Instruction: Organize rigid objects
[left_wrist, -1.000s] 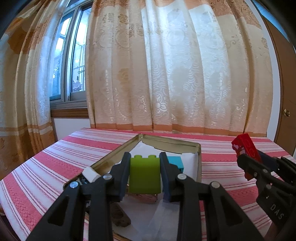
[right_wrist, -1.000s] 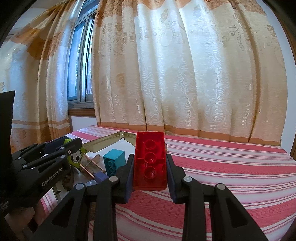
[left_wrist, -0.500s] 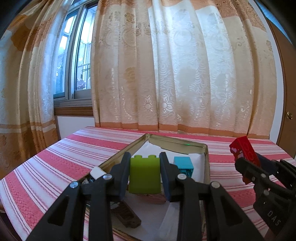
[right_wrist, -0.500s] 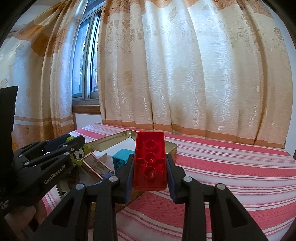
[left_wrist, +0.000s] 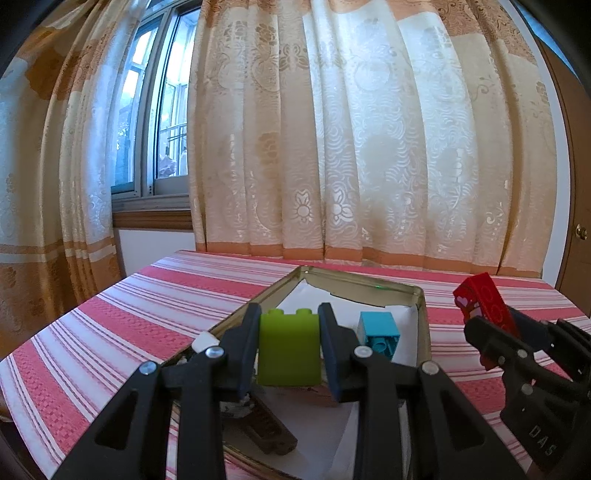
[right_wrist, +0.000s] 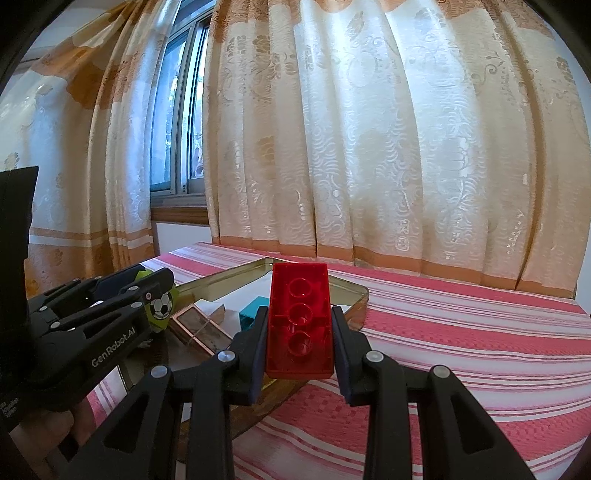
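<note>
The left gripper (left_wrist: 289, 349) is clamped on a green brick (left_wrist: 289, 349), held over the metal tray (left_wrist: 423, 325) on the striped table (left_wrist: 110, 332). The right gripper (right_wrist: 300, 345) pinches a red brick (right_wrist: 299, 321), hollow underside up. Only the right view shows the football print on the green brick's side, at 9 o'clock; only the left view shows the teal brick's (left_wrist: 380, 332) studs, in the tray at 3 o'clock of the green one.

The worktop (left_wrist: 110, 332) wore red-and-white stripes; the blocks were lime green (left_wrist: 288, 350), teal (left_wrist: 378, 328) and red (right_wrist: 299, 325); the curtain (left_wrist: 369, 147) was cream with orange floral bands.
</note>
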